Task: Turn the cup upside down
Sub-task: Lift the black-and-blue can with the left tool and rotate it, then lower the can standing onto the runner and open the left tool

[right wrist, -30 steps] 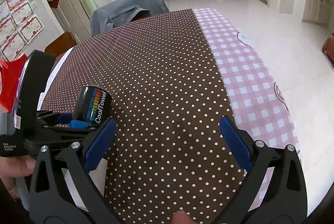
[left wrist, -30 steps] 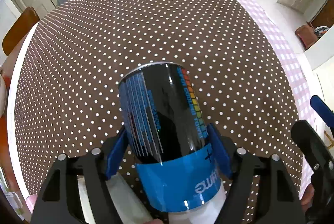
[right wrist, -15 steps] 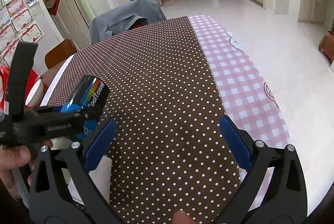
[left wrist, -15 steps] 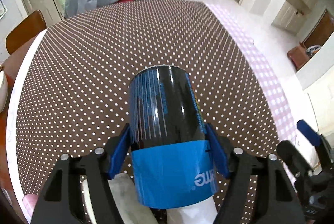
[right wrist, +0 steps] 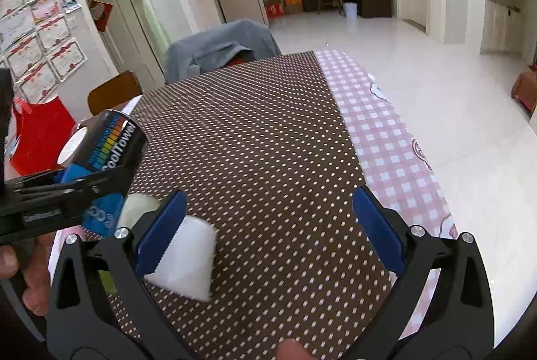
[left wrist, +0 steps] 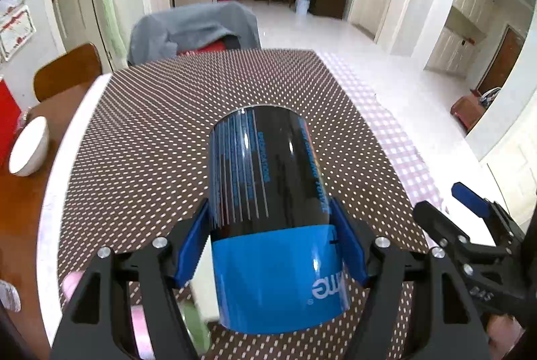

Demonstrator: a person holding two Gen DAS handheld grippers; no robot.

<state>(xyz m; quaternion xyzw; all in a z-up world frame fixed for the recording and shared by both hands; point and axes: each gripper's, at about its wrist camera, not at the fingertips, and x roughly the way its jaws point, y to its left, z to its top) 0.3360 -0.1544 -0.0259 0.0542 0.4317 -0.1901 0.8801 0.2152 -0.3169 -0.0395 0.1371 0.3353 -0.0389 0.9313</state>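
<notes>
The jaws of the left gripper [left wrist: 270,242] are clamped on the cup [left wrist: 268,192], 1 blue pad pressed to each side of its body, near where the black print gives way to the blue band. The jaws of the right gripper [right wrist: 268,225] stand wide apart with nothing between them.

The cup is lifted off the surface [right wrist: 268,141] and lies roughly along the left jaws, its far end pointing forward and a little upward, its blue end nearest the wrist. From the right wrist view it sits up and to the left of the open jaws, tilted, with a white piece [right wrist: 184,262] lying on the dotted cloth just ahead of the right gripper's left pad; I cannot tell what that piece is.

To my eye the turn is mid-way: the cup is neither upright nor inverted yet. Doing it well looks like a matter of rolling the wrist smoothly about the grip line, keeping the squeeze constant, since the glossy wall could slide between the pads. The cup should be brought fully vertical before lowering, and set down on bare cloth ahead of the jaws, apart from the white piece, so the rim lands flat. Only then should the left jaws ease apart. The right gripper seems best kept clear, to the side.
</notes>
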